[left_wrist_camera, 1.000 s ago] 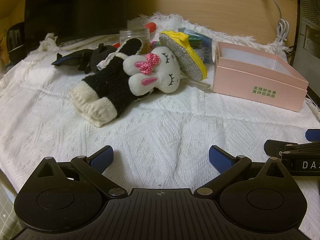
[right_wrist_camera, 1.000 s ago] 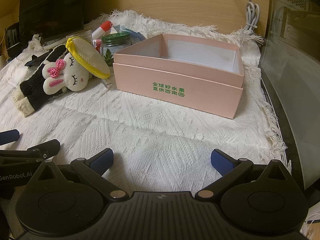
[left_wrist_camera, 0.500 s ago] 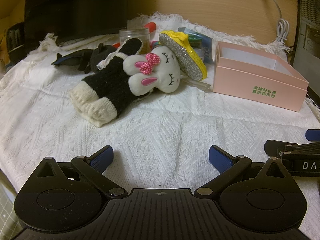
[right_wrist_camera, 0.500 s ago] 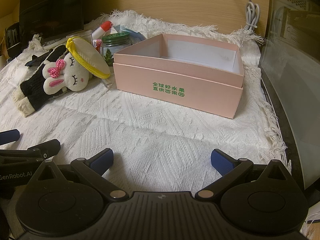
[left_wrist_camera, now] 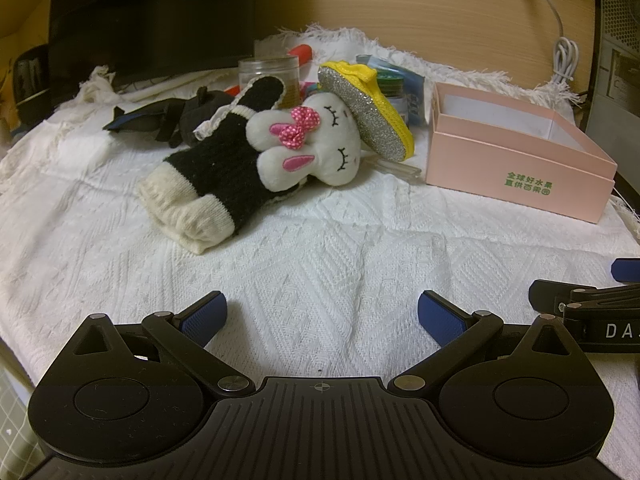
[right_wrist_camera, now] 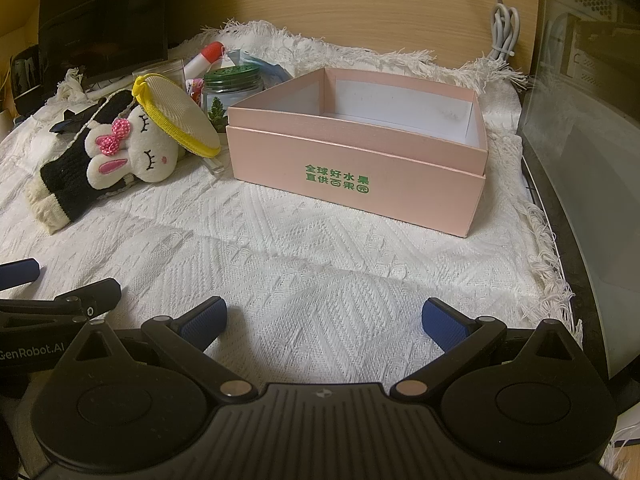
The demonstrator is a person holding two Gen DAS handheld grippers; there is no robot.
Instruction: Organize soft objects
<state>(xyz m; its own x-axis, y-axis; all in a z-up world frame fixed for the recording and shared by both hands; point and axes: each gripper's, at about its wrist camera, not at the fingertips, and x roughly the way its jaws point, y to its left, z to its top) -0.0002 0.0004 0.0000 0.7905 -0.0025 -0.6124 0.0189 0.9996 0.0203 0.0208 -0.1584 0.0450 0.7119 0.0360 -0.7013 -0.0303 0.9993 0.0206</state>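
Note:
A black-and-cream knitted sock [left_wrist_camera: 208,176] [right_wrist_camera: 64,188] lies on the white cloth with a white plush bunny [left_wrist_camera: 312,148] [right_wrist_camera: 136,152] with a pink bow on top of it. A small yellow shoe [left_wrist_camera: 366,110] [right_wrist_camera: 180,120] leans against the bunny. To the right stands an open pink box [left_wrist_camera: 516,160] [right_wrist_camera: 360,152], nothing visible inside. My left gripper [left_wrist_camera: 322,314] is open low over the cloth, well short of the sock. My right gripper [right_wrist_camera: 324,316] is open in front of the box, holding nothing.
Behind the toys stand a clear jar [left_wrist_camera: 268,76], a green-lidded jar [right_wrist_camera: 232,92], a red-capped tube [right_wrist_camera: 204,60] and a dark cloth item [left_wrist_camera: 160,120]. A monitor [left_wrist_camera: 152,20] is at the back left, a computer case [right_wrist_camera: 592,120] at the right. The white cloth [left_wrist_camera: 320,248] spreads in front.

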